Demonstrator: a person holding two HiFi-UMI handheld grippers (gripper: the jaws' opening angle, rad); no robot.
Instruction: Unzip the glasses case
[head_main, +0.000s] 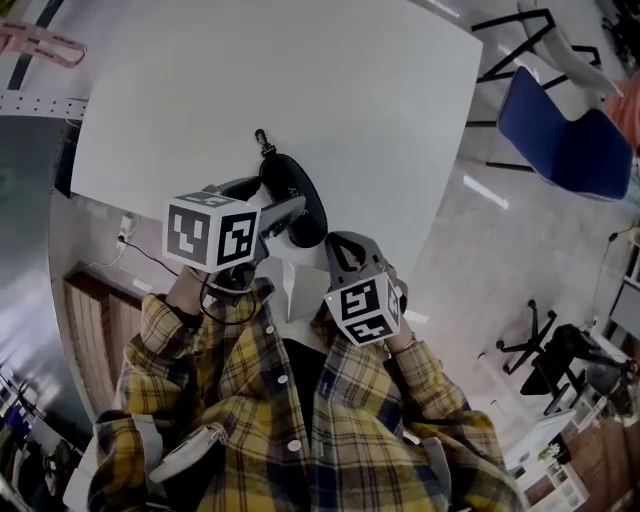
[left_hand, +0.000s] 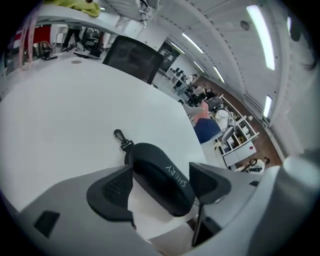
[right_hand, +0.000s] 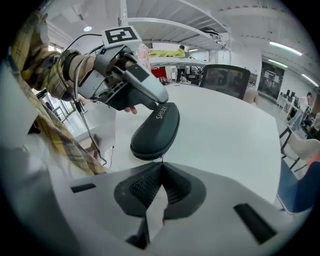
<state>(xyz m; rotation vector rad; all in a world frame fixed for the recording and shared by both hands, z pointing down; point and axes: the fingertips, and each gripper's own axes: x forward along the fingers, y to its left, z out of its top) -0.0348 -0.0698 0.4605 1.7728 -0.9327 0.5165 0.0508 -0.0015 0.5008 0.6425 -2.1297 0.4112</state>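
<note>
**Head view.** White table filling the upper frame. Black glasses case at the table's near edge, long axis pointing away from the person, with a snap clip at its far end resting on the tabletop. Left gripper reaching in from the left, marker cube on top, jaws at the case's flank. Right gripper just beside the case's near end, coming up from below the edge. Yellow plaid shirt along the bottom of the frame. Blue chair well apart at upper right.

**Left gripper view.** Left gripper clamped across the glasses case, one dark pad against each long side. Word "SHERY" legible on the lid. Snap clip at the far end, lying on the table. Near end of the case projecting past the table edge, towards the camera.

**Right gripper view.** Right gripper pressed together, tips pinching a small zipper pull at the end of the glasses case nearest the camera. Case directly ahead of the jaws, tilted away and up to the right, off the table at this end. Left gripper gripping the far half of the case, held by the left hand.
</note>
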